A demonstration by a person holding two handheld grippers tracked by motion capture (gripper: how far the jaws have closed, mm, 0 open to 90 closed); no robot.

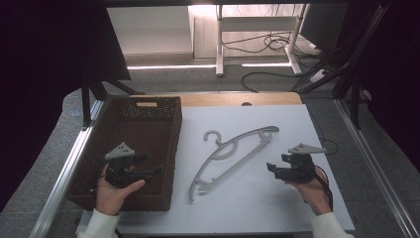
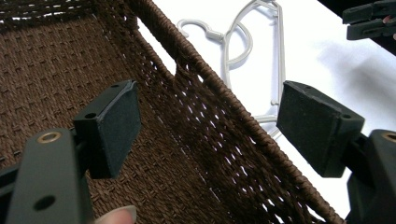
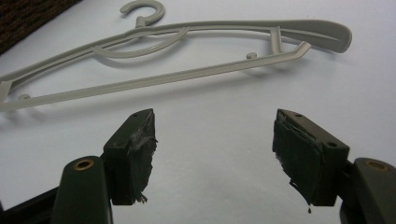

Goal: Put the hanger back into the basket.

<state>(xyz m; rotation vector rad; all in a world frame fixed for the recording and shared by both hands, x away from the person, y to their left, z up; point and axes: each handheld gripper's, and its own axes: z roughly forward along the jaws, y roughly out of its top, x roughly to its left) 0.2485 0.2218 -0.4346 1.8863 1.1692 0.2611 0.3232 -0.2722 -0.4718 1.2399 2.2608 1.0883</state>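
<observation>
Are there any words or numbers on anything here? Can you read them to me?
No words or numbers can be read here.
The small pale tag on the far rim of the brown woven basket: too small and blurred to read, if it bears any text at all.
The grey hanger, the white table top and both hand-held grippers: no writing visible.

One grey hanger (image 1: pixel 232 151), one brown woven basket (image 1: pixel 171 148), and two handheld grippers, left (image 1: pixel 148 166) and right (image 1: pixel 277 164).

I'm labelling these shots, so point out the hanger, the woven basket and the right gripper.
grey plastic hanger (image 1: pixel 233 153), high view, on its curved shoulder bar.
brown woven basket (image 1: pixel 174 148), high view, right rim.
right gripper (image 1: pixel 273 168), high view, between its fingertips.
</observation>
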